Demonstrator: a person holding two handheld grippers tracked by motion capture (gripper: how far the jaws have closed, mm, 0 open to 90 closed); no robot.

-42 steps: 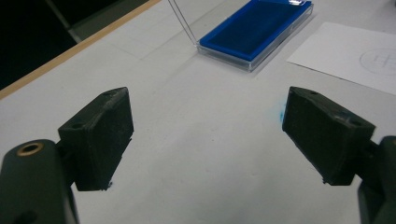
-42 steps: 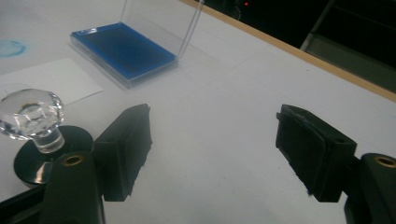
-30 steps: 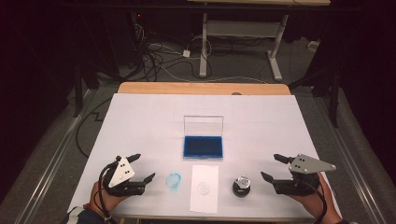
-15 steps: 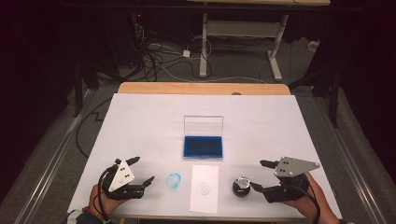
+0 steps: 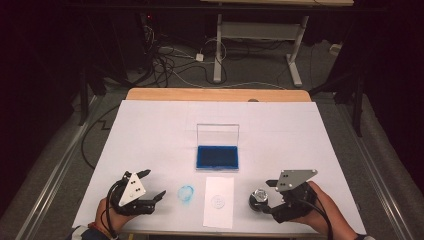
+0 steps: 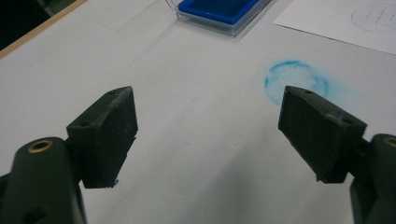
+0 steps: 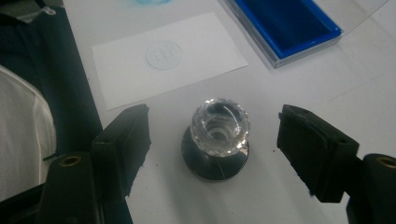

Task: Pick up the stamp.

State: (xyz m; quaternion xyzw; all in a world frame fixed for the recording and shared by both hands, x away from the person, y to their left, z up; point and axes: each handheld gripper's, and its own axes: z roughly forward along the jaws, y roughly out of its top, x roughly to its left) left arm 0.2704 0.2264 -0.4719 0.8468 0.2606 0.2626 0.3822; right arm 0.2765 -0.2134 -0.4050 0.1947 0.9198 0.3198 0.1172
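Observation:
A stamp with a clear faceted knob on a dark round base (image 5: pixel 259 197) (image 7: pixel 218 140) stands upright near the table's front right. My right gripper (image 5: pixel 268 196) (image 7: pixel 213 112) is open, one jaw on each side of the stamp, pads clear of it. The jaws have just been closing slightly. A white card (image 5: pixel 219 201) (image 7: pixel 163 60) printed with a faint round mark lies left of the stamp. Behind it sits a blue ink pad (image 5: pixel 217 156) (image 7: pixel 289 23) in a clear case, lid raised. My left gripper (image 5: pixel 153 183) (image 6: pixel 205 91) rests open and empty at the front left.
A blue ring-shaped smudge (image 5: pixel 186 194) (image 6: pixel 296 81) marks the white table cover (image 5: pixel 150 130) between the left gripper and the card. The table's wooden far edge (image 5: pixel 215 94) shows beyond the cover. Cables and a desk frame lie on the dark floor behind.
My right gripper has slid left toward the stamp, and its jaws now flank it. The left gripper has stayed put.

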